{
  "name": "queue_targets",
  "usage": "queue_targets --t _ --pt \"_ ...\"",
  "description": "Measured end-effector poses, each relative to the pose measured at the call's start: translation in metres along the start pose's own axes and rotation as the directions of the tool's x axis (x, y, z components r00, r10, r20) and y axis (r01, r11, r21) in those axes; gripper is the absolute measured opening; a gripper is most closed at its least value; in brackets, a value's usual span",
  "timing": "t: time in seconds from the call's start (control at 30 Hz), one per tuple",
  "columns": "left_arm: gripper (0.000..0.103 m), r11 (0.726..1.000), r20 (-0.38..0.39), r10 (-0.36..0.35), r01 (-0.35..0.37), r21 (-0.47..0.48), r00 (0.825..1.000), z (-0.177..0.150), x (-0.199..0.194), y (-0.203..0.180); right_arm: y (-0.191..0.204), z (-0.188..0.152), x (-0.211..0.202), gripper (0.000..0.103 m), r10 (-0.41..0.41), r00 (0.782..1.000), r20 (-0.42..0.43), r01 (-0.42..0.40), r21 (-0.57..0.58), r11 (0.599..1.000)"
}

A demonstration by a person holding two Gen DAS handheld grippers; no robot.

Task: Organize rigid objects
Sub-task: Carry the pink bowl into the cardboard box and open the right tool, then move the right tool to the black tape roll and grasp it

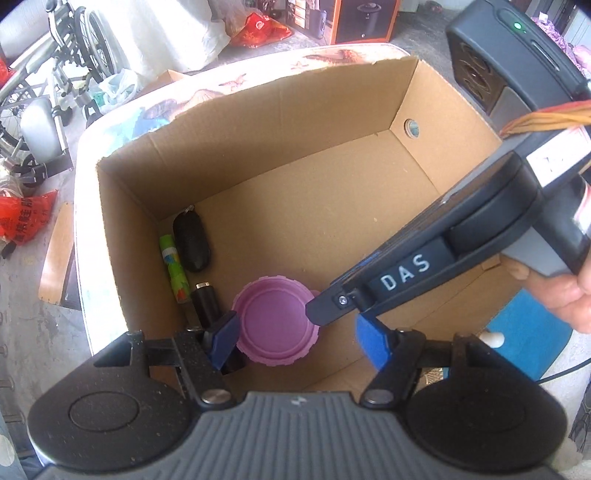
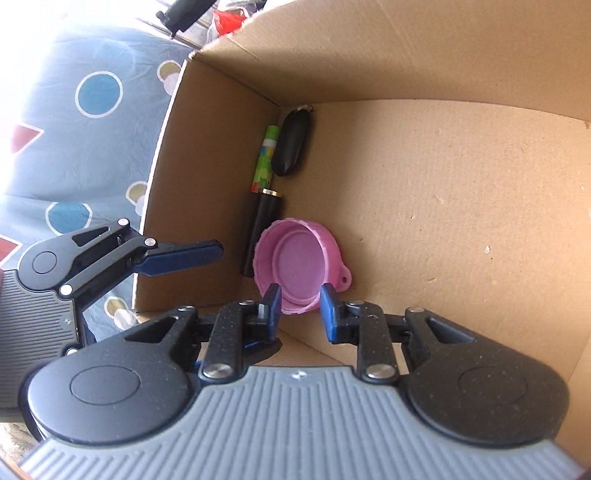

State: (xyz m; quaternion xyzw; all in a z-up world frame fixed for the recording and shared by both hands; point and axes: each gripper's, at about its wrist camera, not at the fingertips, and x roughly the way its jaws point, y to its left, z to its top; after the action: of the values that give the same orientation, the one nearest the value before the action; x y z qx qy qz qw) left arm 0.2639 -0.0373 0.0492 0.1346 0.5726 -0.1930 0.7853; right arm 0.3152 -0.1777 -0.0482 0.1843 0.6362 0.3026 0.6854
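A pink round lid (image 1: 275, 325) (image 2: 299, 262) lies upside down on the floor of a cardboard box (image 1: 295, 122) (image 2: 443, 55). Along the box's left wall lie a black oval case (image 1: 192, 242) (image 2: 291, 144), a green patterned tube (image 1: 173, 269) (image 2: 264, 158) and a black cylinder (image 1: 205, 302) (image 2: 264, 225). My right gripper (image 2: 300, 308) (image 1: 321, 312) reaches down into the box. Its jaws stand slightly apart around the lid's near rim, and the pads do not press on it. My left gripper (image 1: 299, 341) hangs open above the lid and holds nothing.
The box stands on a table with a patterned cloth (image 2: 74, 129). A hand (image 1: 565, 295) holds the right gripper's handle. Beyond the table are a wheelchair (image 1: 55, 74), red bags (image 1: 258, 27) and an orange carton (image 1: 365, 18). A black speaker-like device (image 1: 517, 62) is at the far right.
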Motion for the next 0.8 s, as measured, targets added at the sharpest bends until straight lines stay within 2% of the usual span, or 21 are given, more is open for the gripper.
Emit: queue_targets --t 0.13,0.23,0.33,0.43,0.53,0.67,0.73,0.8 --pt "0.071 1.0 0.109 0.005 -0.003 -0.016 0.994 -0.01 -0.036 -0.005 0.002 -0.014 -0.038 0.027 0.036 0.995 0.097 -0.036 -0.003 0.999" --pt "0.071 1.0 0.189 0.0 0.006 -0.027 0.982 -0.023 -0.063 -0.011 0.004 -0.037 -0.07 0.029 0.05 0.983 0.179 -0.048 -0.018 0.999" --pt "0.074 0.999 0.276 -0.005 0.016 -0.038 0.961 -0.045 -0.091 -0.018 0.006 -0.075 -0.106 0.029 0.078 0.958 0.277 -0.067 -0.048 0.997" --pt "0.074 0.998 0.334 -0.006 0.025 -0.053 0.943 -0.071 -0.107 -0.025 0.009 -0.121 -0.138 0.03 0.106 0.917 0.384 -0.077 -0.091 0.993" --pt "0.074 0.996 0.369 0.0 0.034 -0.085 0.929 -0.099 -0.108 -0.03 0.014 -0.169 -0.155 0.031 0.098 0.88 0.465 -0.046 -0.122 0.991" --pt "0.074 0.989 0.38 0.014 0.044 -0.144 0.925 -0.134 -0.088 -0.038 0.018 -0.222 -0.145 0.031 0.084 0.85 0.521 -0.008 -0.147 0.989" --pt "0.075 0.986 0.371 0.03 0.033 -0.163 0.928 -0.151 -0.074 -0.044 0.018 -0.24 -0.125 0.031 0.086 0.848 0.523 -0.015 -0.137 0.99" --pt "0.075 0.987 0.354 0.069 -0.011 -0.162 0.933 -0.162 -0.06 -0.052 0.016 -0.248 -0.101 0.032 0.094 0.854 0.511 -0.035 -0.124 0.992"
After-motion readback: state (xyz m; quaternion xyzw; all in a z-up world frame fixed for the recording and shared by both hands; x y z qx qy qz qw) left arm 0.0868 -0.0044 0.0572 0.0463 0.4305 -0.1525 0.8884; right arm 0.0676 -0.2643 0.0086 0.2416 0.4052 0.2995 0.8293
